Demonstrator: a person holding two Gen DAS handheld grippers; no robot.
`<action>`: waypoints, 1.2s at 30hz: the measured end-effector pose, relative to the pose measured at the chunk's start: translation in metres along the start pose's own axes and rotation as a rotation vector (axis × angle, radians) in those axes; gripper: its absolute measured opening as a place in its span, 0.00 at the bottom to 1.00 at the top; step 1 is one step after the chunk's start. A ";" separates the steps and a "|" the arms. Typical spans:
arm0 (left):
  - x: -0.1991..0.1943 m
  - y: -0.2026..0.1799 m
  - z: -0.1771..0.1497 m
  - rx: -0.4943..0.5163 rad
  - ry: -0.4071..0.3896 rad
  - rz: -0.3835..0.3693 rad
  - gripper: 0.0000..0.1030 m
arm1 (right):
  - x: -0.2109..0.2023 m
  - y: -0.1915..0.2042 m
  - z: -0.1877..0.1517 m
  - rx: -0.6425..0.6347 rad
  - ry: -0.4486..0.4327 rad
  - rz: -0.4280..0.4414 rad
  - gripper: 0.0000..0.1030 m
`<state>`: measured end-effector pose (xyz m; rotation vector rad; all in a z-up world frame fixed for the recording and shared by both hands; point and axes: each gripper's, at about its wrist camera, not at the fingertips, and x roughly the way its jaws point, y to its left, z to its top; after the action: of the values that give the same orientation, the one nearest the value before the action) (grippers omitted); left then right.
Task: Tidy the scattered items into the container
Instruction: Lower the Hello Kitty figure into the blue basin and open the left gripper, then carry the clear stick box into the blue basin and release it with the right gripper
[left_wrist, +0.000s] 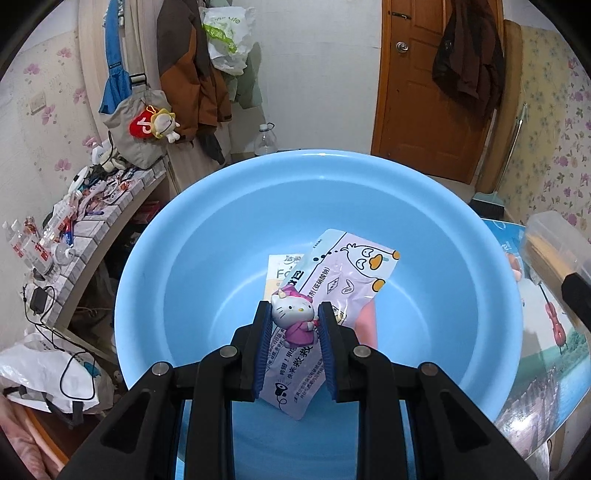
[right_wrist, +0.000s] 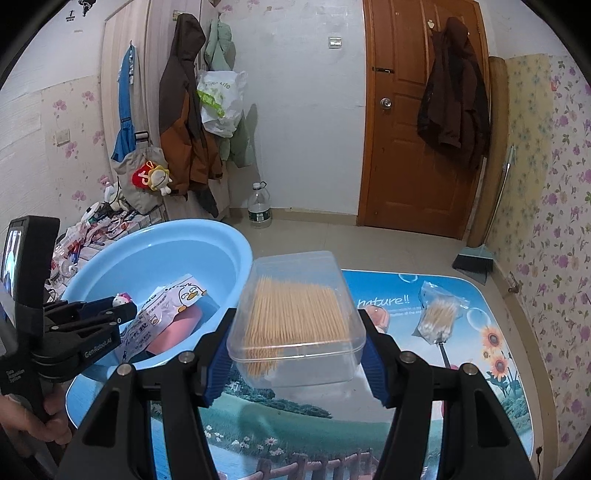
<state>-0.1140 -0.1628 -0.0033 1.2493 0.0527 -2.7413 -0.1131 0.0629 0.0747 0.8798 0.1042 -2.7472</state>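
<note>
A small cat figurine in a pink dress (left_wrist: 295, 317) is pinched between the blue pads of the left gripper (left_wrist: 294, 314), its head standing above the fingertips, and is held over the inside of the light-blue plastic basin (left_wrist: 184, 258). Beneath the fingers, on the basin floor, a duck-printed pouch (left_wrist: 347, 273) is seen lying across a tissue packet (left_wrist: 282, 273) and a pink flat item (left_wrist: 365, 321).

A clear box of toothpicks (right_wrist: 295, 317) is clamped between the pads of the right gripper (right_wrist: 297, 354) — lifted off the picture-printed table mat (right_wrist: 406, 387), with the basin to the left of the fingers. To the right of the fingers and further ahead, a bag of cotton swabs (right_wrist: 437, 317) lies on the mat, well apart from the box.

A hand (right_wrist: 40, 421) is seen around the left gripper's handle.
</note>
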 end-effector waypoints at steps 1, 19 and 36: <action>0.001 0.000 0.000 0.000 0.003 -0.002 0.23 | 0.000 0.001 0.000 -0.003 0.000 0.000 0.60; -0.019 -0.004 -0.001 0.065 -0.088 0.021 0.42 | -0.007 0.005 -0.007 -0.019 -0.003 0.017 0.60; -0.092 0.059 -0.012 -0.035 -0.213 0.075 0.53 | -0.016 0.068 0.011 -0.101 -0.048 0.095 0.60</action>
<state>-0.0370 -0.2113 0.0594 0.9249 0.0316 -2.7776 -0.0891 -0.0006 0.0931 0.7712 0.1849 -2.6477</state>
